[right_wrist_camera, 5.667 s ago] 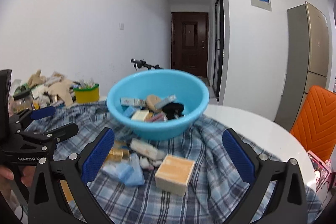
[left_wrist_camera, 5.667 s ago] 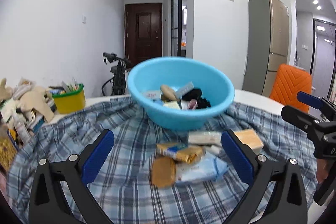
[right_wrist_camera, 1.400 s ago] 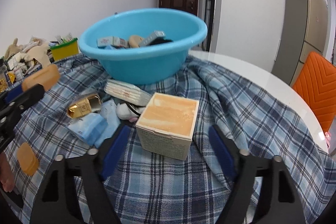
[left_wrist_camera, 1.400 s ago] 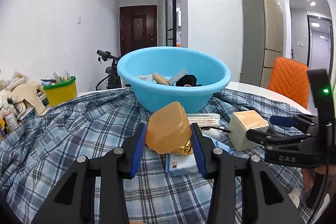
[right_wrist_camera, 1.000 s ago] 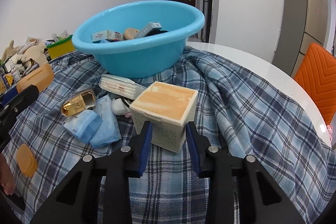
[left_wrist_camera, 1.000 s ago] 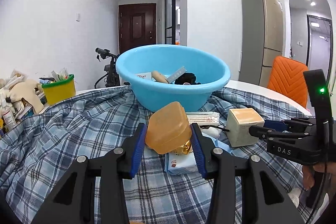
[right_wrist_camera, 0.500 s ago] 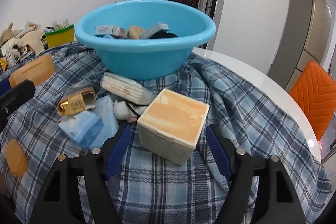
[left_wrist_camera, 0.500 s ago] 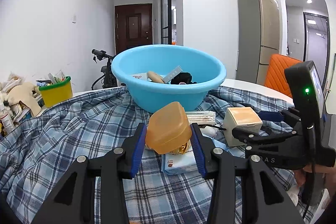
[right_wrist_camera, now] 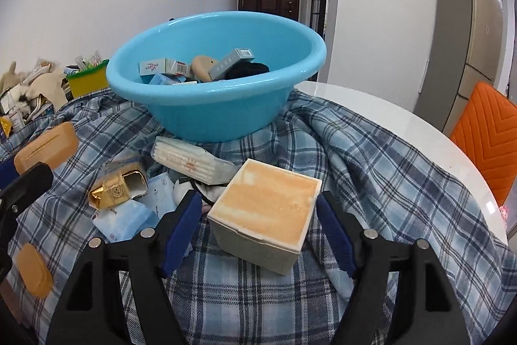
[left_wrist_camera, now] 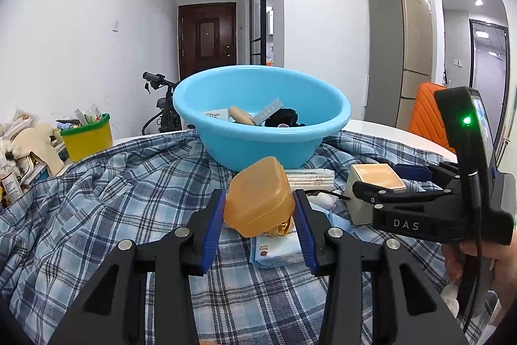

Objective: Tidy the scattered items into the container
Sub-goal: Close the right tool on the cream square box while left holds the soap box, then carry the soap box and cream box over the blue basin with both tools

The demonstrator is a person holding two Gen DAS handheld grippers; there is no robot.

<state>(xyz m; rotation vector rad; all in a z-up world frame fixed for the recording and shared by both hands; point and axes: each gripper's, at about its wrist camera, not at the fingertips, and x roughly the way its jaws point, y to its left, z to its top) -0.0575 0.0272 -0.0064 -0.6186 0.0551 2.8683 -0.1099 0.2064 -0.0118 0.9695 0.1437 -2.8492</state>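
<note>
Left wrist view, centre frame: I see the blue basin [left_wrist_camera: 261,115] standing on the plaid cloth [left_wrist_camera: 97,202], a round, smooth plastic bowl with a rolled rim. Inside it lie a small white carton, a tan oblong piece, a grey flat box and something black and soft. The right wrist view shows the same load more clearly in the upper middle of the frame [right_wrist_camera: 216,76], with a light blue packet added.

At left of the left view a yellow tub [left_wrist_camera: 86,138] with a green rim holds upright packets and papers.

Loose on the cloth below the basin, in the right wrist view: a white ribbed packet [right_wrist_camera: 190,162], a gold foil carton [right_wrist_camera: 118,185] with one end open, pale blue sachets [right_wrist_camera: 129,215], and a cube-shaped box [right_wrist_camera: 265,215] with an orange-tan top and pale grey sides.

My left gripper [left_wrist_camera: 258,215] is clamped at a narrow setting on the orange case [left_wrist_camera: 258,196], a translucent rounded-square plastic piece, held clear of the cloth at lower centre.

My right gripper [right_wrist_camera: 258,225] has its blue pads [right_wrist_camera: 182,223] to either side of the cube-shaped box; a gap shows on the left side, while on the right I cannot tell whether pad and box touch. The box sits on the cloth, lower centre.
</note>
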